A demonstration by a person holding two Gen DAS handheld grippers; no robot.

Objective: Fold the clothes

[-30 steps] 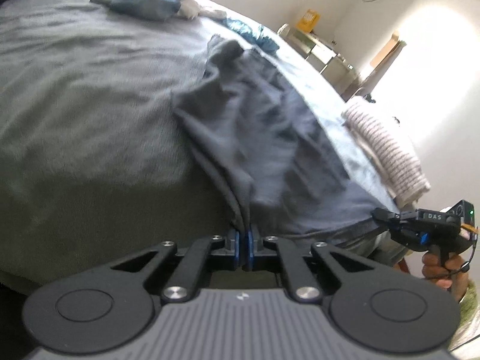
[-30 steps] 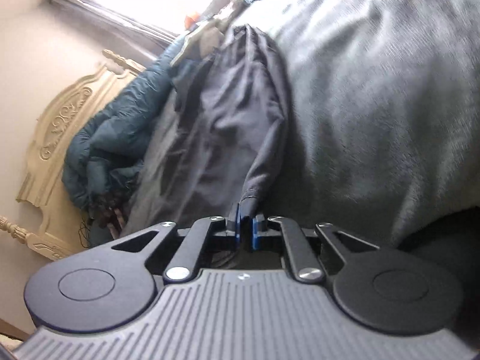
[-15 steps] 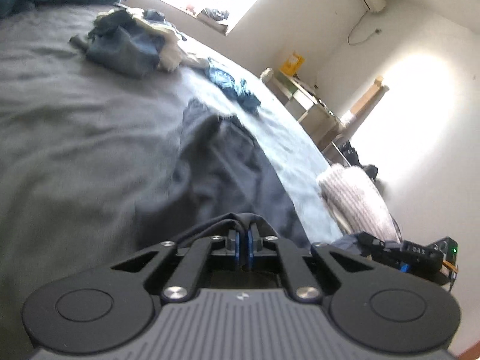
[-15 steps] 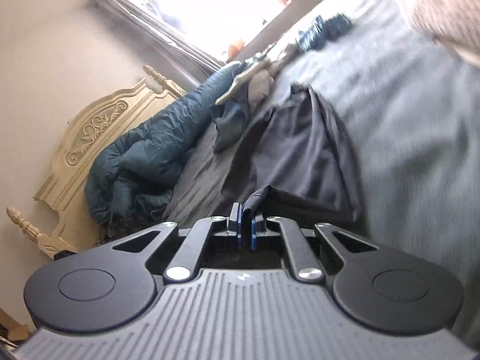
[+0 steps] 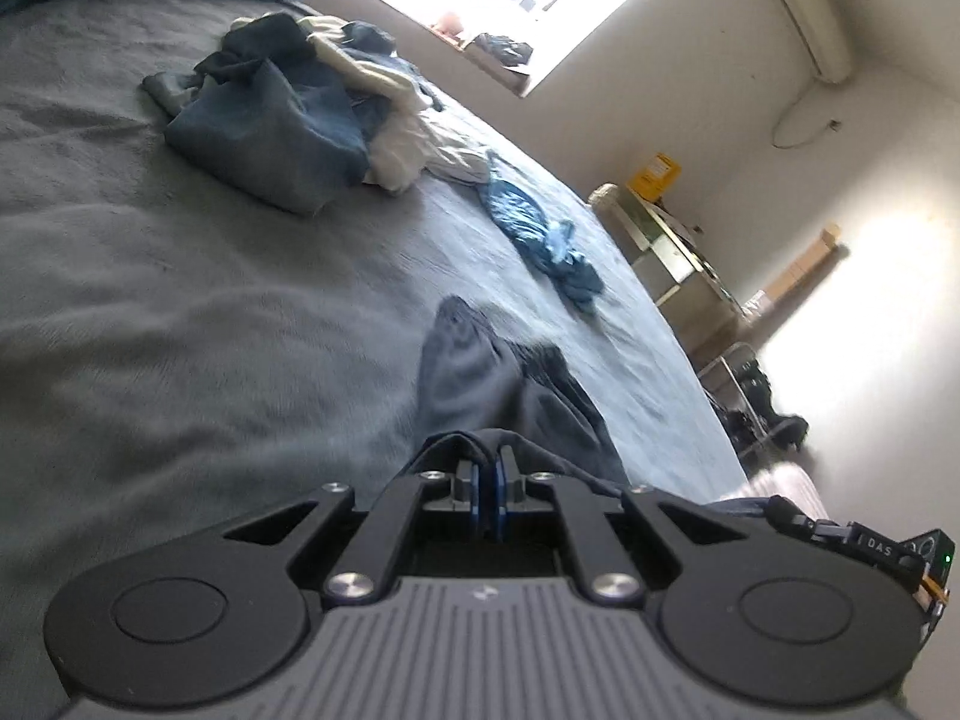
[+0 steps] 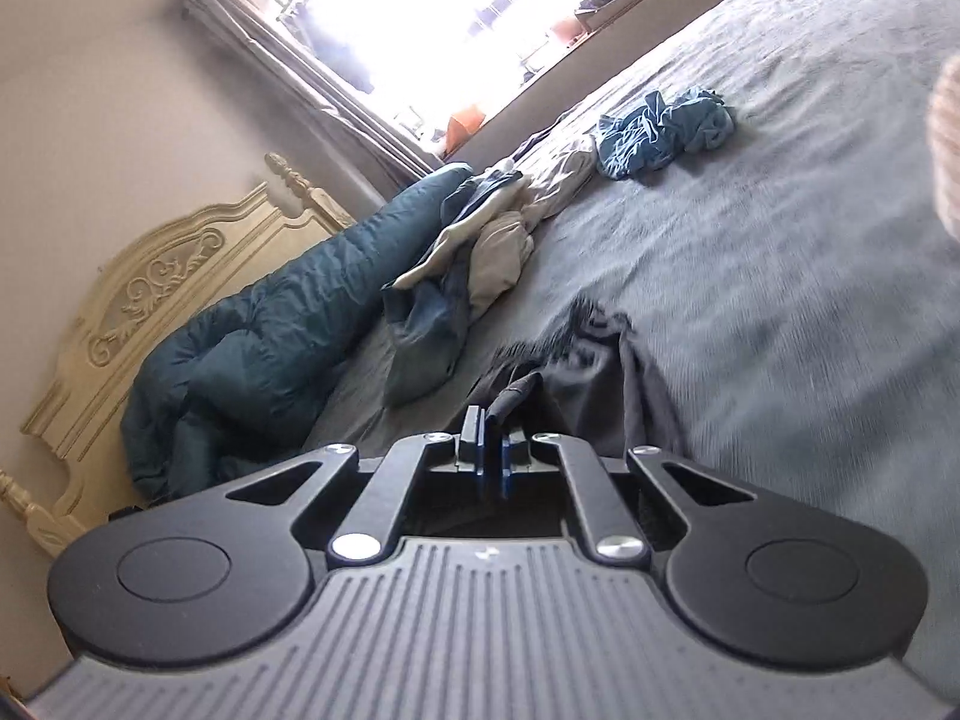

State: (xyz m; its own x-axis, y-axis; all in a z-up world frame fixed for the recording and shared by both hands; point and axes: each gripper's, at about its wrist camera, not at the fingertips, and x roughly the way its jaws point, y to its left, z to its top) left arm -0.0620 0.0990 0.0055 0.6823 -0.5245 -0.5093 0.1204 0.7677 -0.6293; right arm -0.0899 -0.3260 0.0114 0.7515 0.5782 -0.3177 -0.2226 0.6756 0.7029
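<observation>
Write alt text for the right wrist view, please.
The right gripper is shut on a dark grey garment lying on a grey bed. Beyond lie a clothes pile and a crumpled blue garment.

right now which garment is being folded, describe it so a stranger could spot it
On the grey bed cover, below the mixed clothes pile, lies a dark charcoal garment. Unlike the crumpled blue garment, both grippers pinch its near edge.

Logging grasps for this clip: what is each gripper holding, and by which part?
Both hold the same dark garment by its near edge: the left gripper is shut on a fold of it, the right gripper on a bunched corner.
</observation>
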